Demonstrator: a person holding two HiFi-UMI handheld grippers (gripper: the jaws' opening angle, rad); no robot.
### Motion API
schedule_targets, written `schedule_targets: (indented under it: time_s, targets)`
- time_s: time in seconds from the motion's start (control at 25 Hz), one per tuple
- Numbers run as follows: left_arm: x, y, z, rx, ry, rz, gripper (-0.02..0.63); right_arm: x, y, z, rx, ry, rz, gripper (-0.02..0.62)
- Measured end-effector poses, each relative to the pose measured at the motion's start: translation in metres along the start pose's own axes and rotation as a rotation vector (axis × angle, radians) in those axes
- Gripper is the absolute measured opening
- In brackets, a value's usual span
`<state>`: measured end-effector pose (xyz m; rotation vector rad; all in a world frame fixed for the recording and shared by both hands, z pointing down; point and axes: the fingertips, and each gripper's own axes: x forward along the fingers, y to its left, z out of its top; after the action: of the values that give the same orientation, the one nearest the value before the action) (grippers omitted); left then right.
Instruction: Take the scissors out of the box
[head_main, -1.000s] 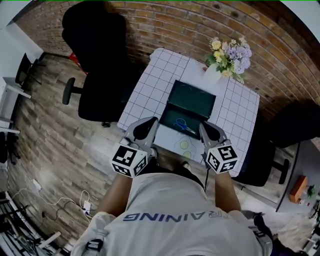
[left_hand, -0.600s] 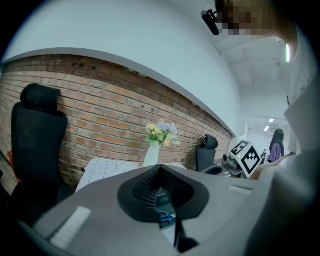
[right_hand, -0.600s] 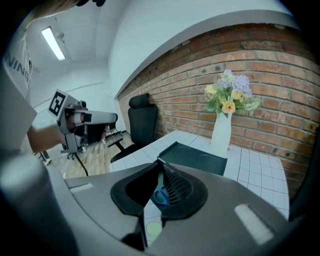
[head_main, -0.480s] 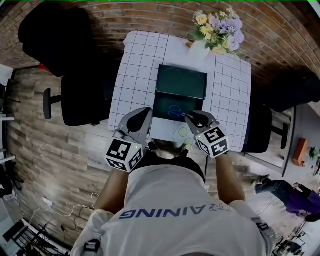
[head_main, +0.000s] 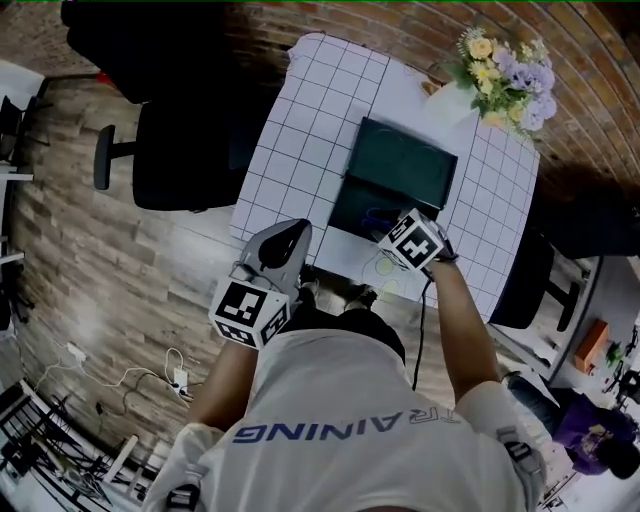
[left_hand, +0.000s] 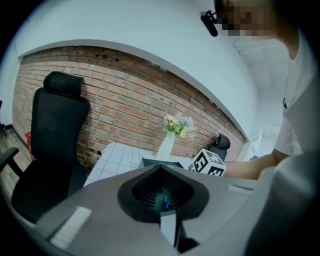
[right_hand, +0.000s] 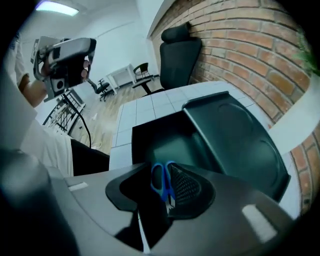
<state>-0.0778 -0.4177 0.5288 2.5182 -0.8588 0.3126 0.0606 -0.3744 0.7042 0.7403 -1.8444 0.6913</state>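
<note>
The right arm is reaching out, the right gripper (right_hand: 167, 186) pinching the scissors (right_hand: 160, 179); the left gripper (head_main: 289, 234) is hanging near the body, jaws together

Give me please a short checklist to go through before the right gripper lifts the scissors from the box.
1. Box open: ok. The lid stands raised behind the box.
2. Scissors between the jaws: ok. The scissors show their blue handles in the right gripper, with the jaws closed against them on both sides.
3. Hold firm enough to lift: cannot tell.
4. Scissors already clear of the box walls: cannot tell; the gripper covers them in the head view.
5. Left gripper out of the way: ok. The left gripper is at the table's near edge, jaws together, apart from the box.
6. Vase of flowers clear: ok, it stands beyond the lid.
</note>
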Motion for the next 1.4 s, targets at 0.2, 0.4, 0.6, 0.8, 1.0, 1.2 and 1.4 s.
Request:
schedule_targets:
  time_s: [0.2,0.4,0.6,0.8,1.0,1.2,1.4]
  targets:
    - [-0.005,0.009,-0.002,-0.037,-0.011,0.025,0.003,0.03,0.0,-0.004,-0.068,0.131,0.006,0.135]
    - [-0.007,0.016,-0.003,-0.056,-0.01,0.038,0.003,0.043,-0.001,-0.011,-0.094,0.202,-0.009,0.114]
    - [-0.008,0.017,-0.001,-0.068,-0.018,0.046,0.003,0.046,-0.003,-0.012,-0.072,0.187,-0.015,0.095]
    - [-0.011,0.014,0.002,-0.071,-0.025,0.054,0.003,0.041,-0.006,-0.009,-0.053,0.15,-0.026,0.089]
    - [-0.013,0.006,0.011,-0.06,-0.049,0.049,0.003,-0.007,-0.008,0.013,-0.006,-0.009,-0.122,0.087]
    - [-0.005,-0.016,0.029,-0.025,-0.078,0.007,0.003,-0.072,-0.004,0.035,0.053,-0.218,-0.205,0.087]
    - [0.005,-0.05,0.053,0.032,-0.117,-0.051,0.003,-0.149,-0.008,0.046,0.128,-0.443,-0.307,0.087]
